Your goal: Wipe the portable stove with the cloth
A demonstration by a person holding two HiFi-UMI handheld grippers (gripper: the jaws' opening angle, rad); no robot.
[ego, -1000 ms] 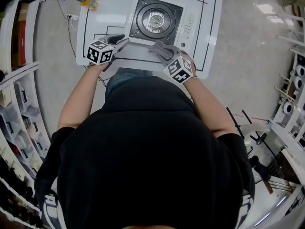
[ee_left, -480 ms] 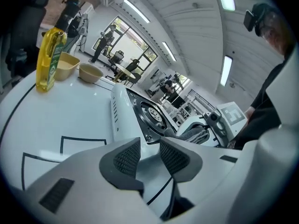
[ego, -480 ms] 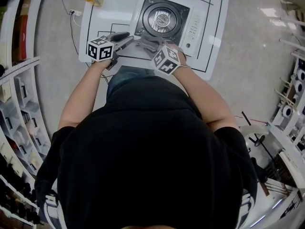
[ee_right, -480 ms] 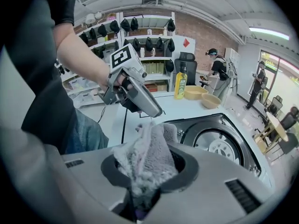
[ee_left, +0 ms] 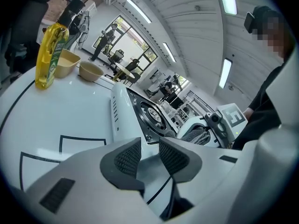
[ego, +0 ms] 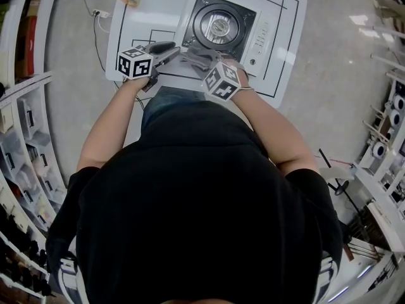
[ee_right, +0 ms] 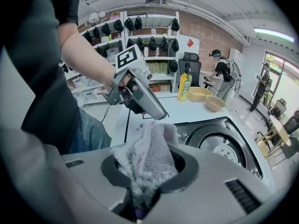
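**Portable stove on a white table, grey cloth held at its near edge**

The portable stove (ego: 228, 27), a white body with a black square top and a round burner, stands on a white table (ego: 136, 21) marked with black lines. Its control strip runs along the side on the person's right. The person leans over the table's near edge with a gripper in each hand.

The right gripper (ee_right: 149, 171) has its jaws closed on a fluffy grey cloth (ee_right: 149, 157), which bunches up out of the pads. It holds the cloth at the stove's near edge, by the left corner; whether the cloth touches the stove is unclear.

The left gripper (ee_left: 150, 155) hangs just to the left of the cloth, over bare table beside the stove. Its jaws stand partly apart with nothing between them.

At the table's far left corner are a yellow bottle (ee_left: 49, 55) and two beige bowls (ee_left: 91, 70).
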